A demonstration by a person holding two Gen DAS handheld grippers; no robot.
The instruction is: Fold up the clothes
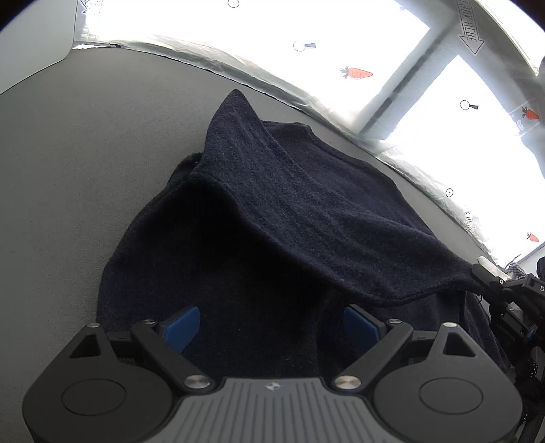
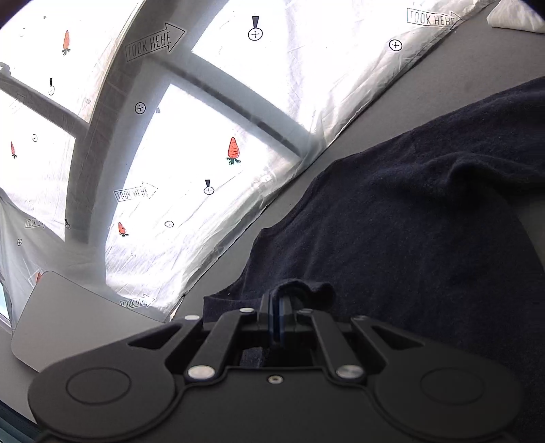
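A dark navy knitted garment [image 1: 306, 211] lies on the grey table [image 1: 85, 170], with one layer lifted and drawn over the rest as a fold. My left gripper [image 1: 272, 323] hovers over the near part of the garment; its blue pads [image 1: 182, 327] stand wide apart with nothing pressed between them, so it is open. At the right edge of the left wrist view, my right gripper [image 1: 490, 276] pinches the raised fold's corner. In the right wrist view, the right gripper [image 2: 281, 300] is shut on a bunched bit of the garment [image 2: 408, 221], which spreads away to the right.
A white translucent sheet [image 2: 204, 119] printed with carrots, arrows and target marks hangs along the table's far edge, with a bright window behind it. A flat grey board [image 2: 58, 317] lies at the table's left corner. Something white [image 2: 514, 17] sits at the far right.
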